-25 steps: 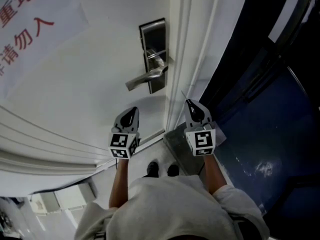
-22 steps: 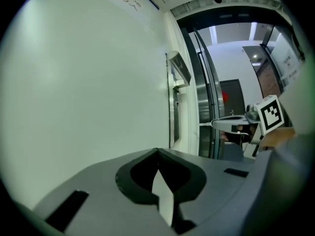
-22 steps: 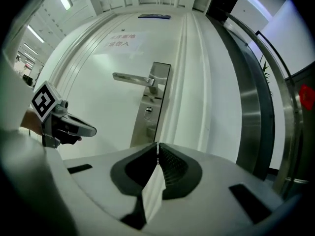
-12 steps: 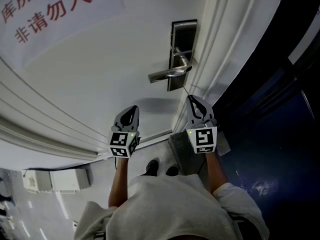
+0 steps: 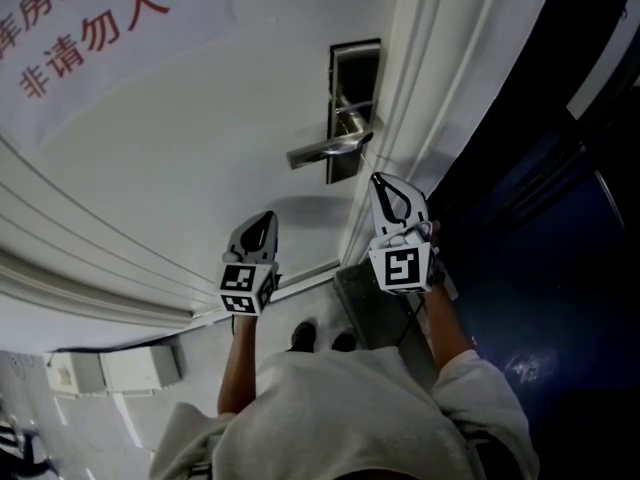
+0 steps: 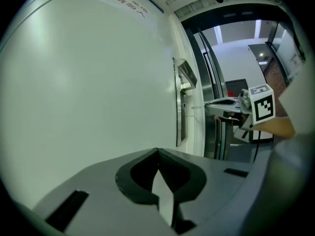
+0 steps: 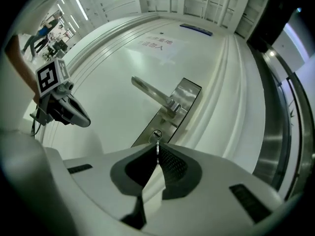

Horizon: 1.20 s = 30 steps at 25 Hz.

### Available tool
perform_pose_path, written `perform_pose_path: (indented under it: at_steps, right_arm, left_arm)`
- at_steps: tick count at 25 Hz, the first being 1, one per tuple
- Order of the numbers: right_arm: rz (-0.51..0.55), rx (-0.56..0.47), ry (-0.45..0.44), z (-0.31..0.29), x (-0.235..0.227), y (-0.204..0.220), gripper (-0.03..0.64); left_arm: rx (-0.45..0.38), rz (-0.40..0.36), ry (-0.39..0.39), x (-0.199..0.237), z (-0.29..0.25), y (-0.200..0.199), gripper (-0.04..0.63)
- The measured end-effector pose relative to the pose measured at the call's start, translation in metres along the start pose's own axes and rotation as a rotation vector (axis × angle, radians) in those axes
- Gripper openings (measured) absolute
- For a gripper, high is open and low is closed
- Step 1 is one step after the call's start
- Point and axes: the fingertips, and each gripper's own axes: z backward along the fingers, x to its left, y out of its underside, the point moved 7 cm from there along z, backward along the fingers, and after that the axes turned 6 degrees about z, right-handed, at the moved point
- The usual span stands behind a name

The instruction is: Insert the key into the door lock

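A white paper notice with red Chinese characters (image 5: pixel 85 23) is stuck flat at the upper left of the head view, and a glossy dark blue floor (image 5: pixel 540 298) fills the right side. A grey rectangular slab (image 5: pixel 372 303) lies just beside a pair of black shoes (image 5: pixel 303 337). A white oblong box (image 5: pixel 115 368) sits near the lower left corner.

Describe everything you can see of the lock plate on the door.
The lock plate is a narrow brushed-metal strip, upright on the white door close to its edge. A lever handle juts from its middle, pointing away from that edge. A round keyhole sits below. Nothing touches the plate: the key, pinched in the right gripper, has its tip just short of the keyhole.
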Motion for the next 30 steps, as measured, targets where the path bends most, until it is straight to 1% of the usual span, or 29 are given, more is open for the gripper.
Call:
perform_pose_path:
  at_steps: [6, 13, 15, 22, 30]
  right_arm:
    - [0.242, 0.020, -0.007, -0.006, 0.003, -0.009, 0.031]
    - [0.578, 0.039, 0.005, -0.015, 0.011, -0.014, 0.031]
    - [0.651, 0.043, 0.004, -0.018, 0.014, -0.015, 0.030]
    - [0.753, 0.056, 0.005, -0.022, 0.019, -0.011, 0.030]
    - [0.799, 0.052, -0.009, -0.030, 0.019, -0.010, 0.030]
  left_arm:
    - [0.002, 0.002, 0.009, 0.002, -0.003, 0.001, 0.017]
    - [0.007, 0.008, 0.014, 0.004, -0.006, 0.002, 0.017]
    - [0.008, 0.007, 0.015, 0.005, -0.007, 0.002, 0.017]
    - [0.007, 0.009, 0.014, 0.009, -0.008, 0.002, 0.017]
    - [0.013, 0.012, 0.019, 0.010, -0.010, 0.004, 0.017]
